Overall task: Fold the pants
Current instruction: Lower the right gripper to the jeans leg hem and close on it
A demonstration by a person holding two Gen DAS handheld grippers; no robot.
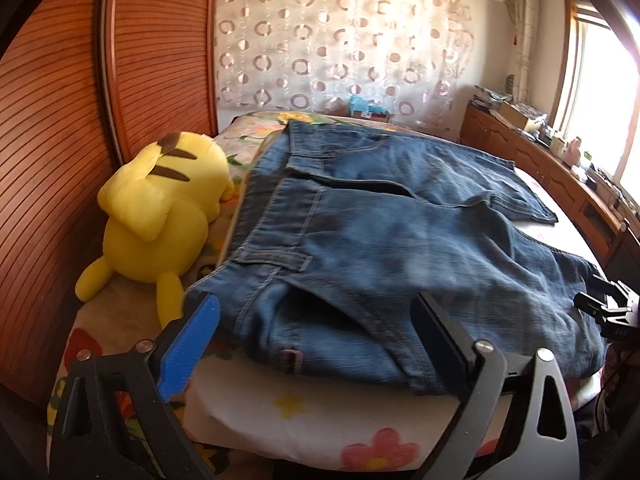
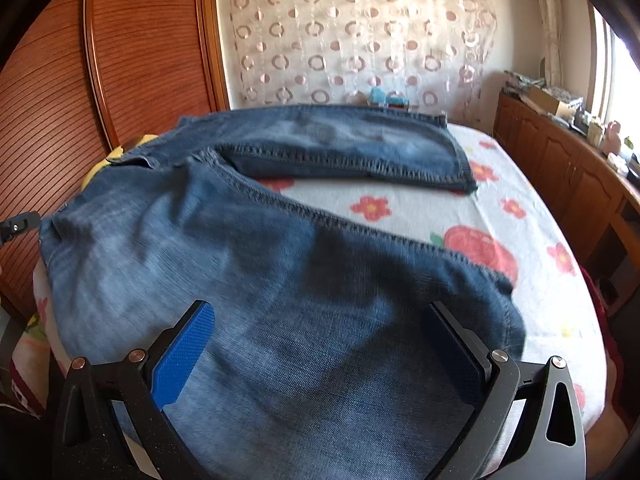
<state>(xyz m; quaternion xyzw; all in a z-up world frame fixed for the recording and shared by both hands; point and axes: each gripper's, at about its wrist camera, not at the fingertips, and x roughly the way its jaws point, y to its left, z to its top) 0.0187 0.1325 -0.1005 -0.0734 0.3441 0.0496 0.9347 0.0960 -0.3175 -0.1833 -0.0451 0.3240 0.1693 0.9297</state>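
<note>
We see blue denim jeans [image 1: 400,220] spread flat on the bed [image 1: 304,420], over a flower-print sheet [image 2: 532,216]. The waistband lies at the left end, beside a yellow Pikachu plush [image 1: 160,208]; the two legs fork toward the right, with a strip of sheet showing between them in the right wrist view.

Our left tongs [image 1: 316,320] stand wide and grip nothing, poised over the near waist corner of the jeans. Our right tongs [image 2: 322,318] are likewise spread wide and empty, over the near leg.

Behind the bed we note a slatted wooden wardrobe door [image 1: 52,152], a curtain with ring pattern [image 2: 360,40], and a wooden cabinet [image 2: 568,168] under the window.
</note>
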